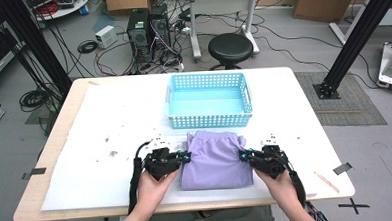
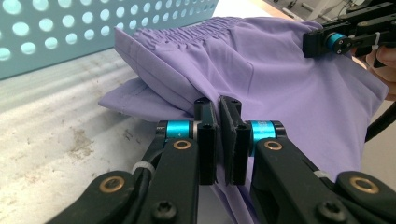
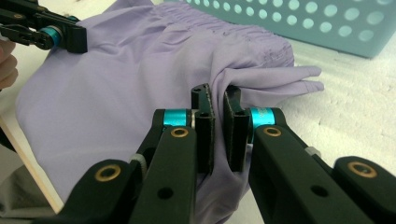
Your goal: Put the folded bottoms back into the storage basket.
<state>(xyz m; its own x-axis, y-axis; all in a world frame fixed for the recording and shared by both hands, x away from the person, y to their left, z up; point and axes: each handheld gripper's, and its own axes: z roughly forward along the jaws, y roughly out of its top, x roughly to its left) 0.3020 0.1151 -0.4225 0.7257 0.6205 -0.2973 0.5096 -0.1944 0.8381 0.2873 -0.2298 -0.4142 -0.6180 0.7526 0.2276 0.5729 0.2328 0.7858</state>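
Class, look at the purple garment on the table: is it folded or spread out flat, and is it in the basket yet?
Folded, not in the basket. The purple garment lies as a compact layered rectangle on the table in front of the empty blue basket.

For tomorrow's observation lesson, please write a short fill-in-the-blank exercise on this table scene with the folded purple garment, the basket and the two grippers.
1. The folded purple garment lies on the table just in front of a light ____ basket.
2. The left gripper is ____ on the garment's edge.
3. The right gripper pinches the garment's ____ side.
4. Inside, the basket is ____.

Missing words: blue; shut; right; empty
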